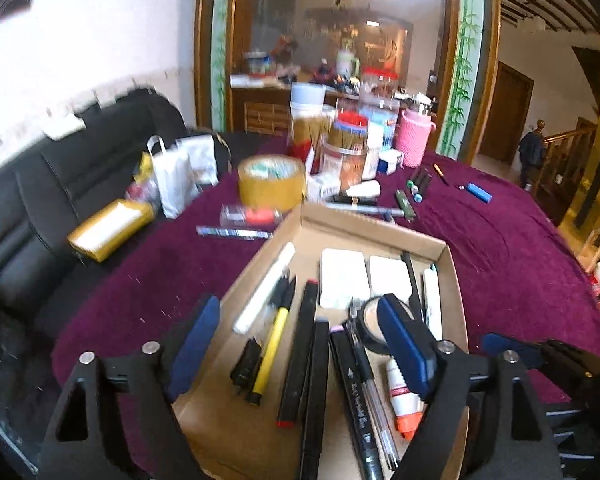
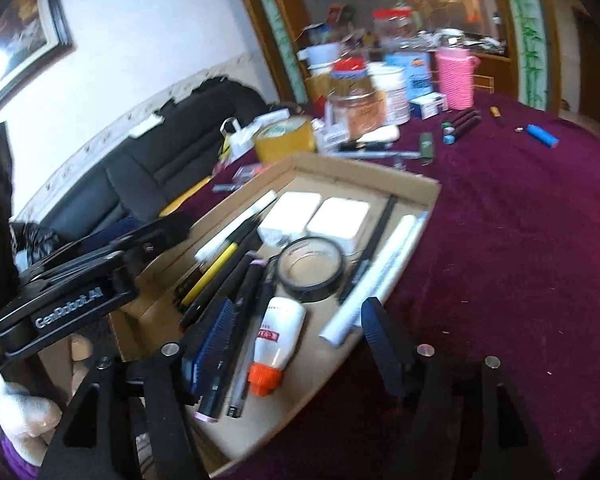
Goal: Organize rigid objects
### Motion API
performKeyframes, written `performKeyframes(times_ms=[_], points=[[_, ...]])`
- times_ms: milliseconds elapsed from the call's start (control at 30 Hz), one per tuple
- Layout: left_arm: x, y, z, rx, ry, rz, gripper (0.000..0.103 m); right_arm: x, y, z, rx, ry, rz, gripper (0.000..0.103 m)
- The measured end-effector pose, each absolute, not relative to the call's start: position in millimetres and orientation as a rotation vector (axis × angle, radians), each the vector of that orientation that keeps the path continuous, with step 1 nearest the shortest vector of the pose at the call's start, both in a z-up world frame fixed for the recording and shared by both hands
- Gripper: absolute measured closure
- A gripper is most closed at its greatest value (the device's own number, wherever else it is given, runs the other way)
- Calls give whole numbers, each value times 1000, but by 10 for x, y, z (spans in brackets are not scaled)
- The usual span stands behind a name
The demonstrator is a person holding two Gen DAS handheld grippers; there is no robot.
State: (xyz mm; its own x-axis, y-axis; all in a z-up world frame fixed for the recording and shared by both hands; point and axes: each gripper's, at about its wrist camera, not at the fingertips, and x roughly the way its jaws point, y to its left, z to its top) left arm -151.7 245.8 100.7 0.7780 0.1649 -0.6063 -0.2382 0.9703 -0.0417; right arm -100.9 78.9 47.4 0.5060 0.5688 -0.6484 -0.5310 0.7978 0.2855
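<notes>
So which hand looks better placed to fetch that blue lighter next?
Probably the right. Its tool is open and empty at the cardboard tray's right edge; the blue lighter lies on that side.

A shallow cardboard tray (image 1: 448,276) is set on the purple cloth. Pens and markers (image 1: 304,344) are laid lengthwise in it, side by side, among them a yellow-barrelled pen (image 1: 274,344). Two white flat boxes (image 2: 320,216) are placed at its far end, a roll of black tape (image 2: 311,270) is laid flat near them, and a white orange-capped glue bottle (image 2: 274,340) lies nearer.
</notes>
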Motion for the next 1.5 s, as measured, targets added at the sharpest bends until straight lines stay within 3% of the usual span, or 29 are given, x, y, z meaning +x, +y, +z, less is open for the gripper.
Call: performKeyframes(times_ms=[267,967,1100,1133,1167,1233,1300,1367,1500], points=[[-1552,2038,1163,16,605,263,16,-996,367,477,148,784,585,27],[-1570,1227,1241,147,588,185,15,-1104,-359,447,243,734,483,20],[-1812,1228,1442,96,418,183,15,-1156,-382,487,216,696,456,19],[-1920,1233,1529,81,349,186,13,-1178,-382,507,204,678,446,20],[-2012,1234,1604,73,291,193,0,-1207,-385,535,193,655,434,20],[-2252,1219,1756,54,154,198,0,-1274,-395,599,179,600,416,19],[-2409,1158,1844,55,75,202,0,-1397,-403,690,154,510,373,9],[-2386,1038,1912,96,107,195,0,-1499,-402,769,129,425,315,0],[-2146,1072,1879,-6,289,-6,0,-1635,-341,841,50,321,228,0]])
